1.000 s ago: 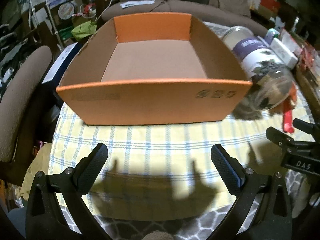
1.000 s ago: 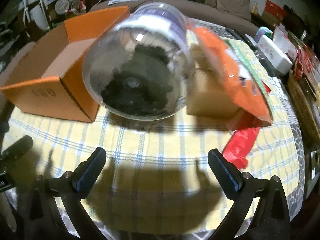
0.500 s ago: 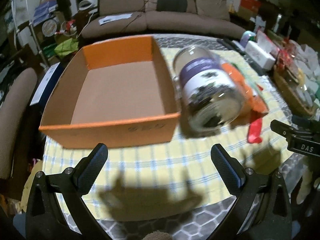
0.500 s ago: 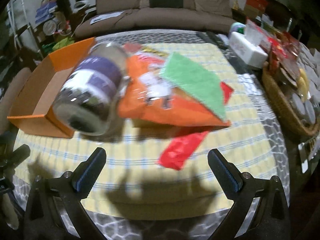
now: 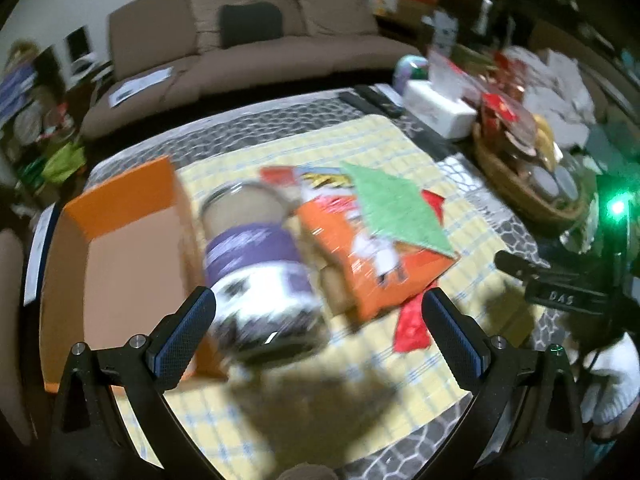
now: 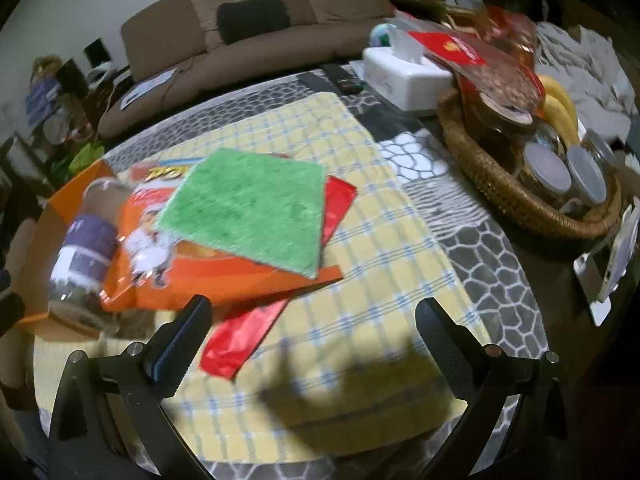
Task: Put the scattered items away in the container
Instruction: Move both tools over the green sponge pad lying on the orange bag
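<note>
Both views motion-blurred: one box (image 5: 120,248) on the left, its near wall behind the left gripper (image 5: 318,320), one jar (image 5: 256,264) lying just beside its right wall, label unreadable. Right of it, one orange bag (image 6: 160,256) under one green cloth (image 6: 248,212); one red packet (image 6: 240,340) partly hidden beneath. Right gripper (image 6: 312,334) and left one both spread, empty; bare checked cloth (image 6: 380,280) near and right.

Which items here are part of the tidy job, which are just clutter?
Job:
box
jar
snack bag
green cloth
red packet

Clutter:
tissue box
wicker basket
remotes
sofa
</note>
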Available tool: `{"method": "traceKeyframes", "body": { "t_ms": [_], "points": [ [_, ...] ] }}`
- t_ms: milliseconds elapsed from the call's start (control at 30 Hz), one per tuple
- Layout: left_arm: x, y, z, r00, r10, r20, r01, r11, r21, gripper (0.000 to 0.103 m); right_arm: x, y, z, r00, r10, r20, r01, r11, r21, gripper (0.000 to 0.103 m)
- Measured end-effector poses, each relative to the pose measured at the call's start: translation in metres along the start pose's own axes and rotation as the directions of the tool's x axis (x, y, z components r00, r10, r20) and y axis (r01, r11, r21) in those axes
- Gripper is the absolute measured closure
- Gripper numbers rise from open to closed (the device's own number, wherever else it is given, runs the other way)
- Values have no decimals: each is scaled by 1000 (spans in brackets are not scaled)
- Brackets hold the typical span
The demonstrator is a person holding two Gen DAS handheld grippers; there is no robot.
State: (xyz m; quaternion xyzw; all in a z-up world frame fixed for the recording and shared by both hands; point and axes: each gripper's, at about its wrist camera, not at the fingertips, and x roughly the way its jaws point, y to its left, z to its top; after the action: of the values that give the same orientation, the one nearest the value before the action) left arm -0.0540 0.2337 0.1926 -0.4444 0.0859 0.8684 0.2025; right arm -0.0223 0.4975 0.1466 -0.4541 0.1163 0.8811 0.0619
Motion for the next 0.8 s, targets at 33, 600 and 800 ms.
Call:
{"method": "traceKeyframes", "body": {
  "t_ms": [33,600,800],
  "points": [
    [6,-7,9,1000,-8,-12,8,1000,12,0,4,-7,2,1000,11,-5,-11,1000,23,1],
    [112,-44,60,977,-16,-212,30,998,60,30,88,-51,17,961,268,-73,-236,926,295,49],
    [131,-51,62,970,5,-244,20,995,100,30,104,-45,19,951,298,-88,-259,917,302,53]
  ]
}}
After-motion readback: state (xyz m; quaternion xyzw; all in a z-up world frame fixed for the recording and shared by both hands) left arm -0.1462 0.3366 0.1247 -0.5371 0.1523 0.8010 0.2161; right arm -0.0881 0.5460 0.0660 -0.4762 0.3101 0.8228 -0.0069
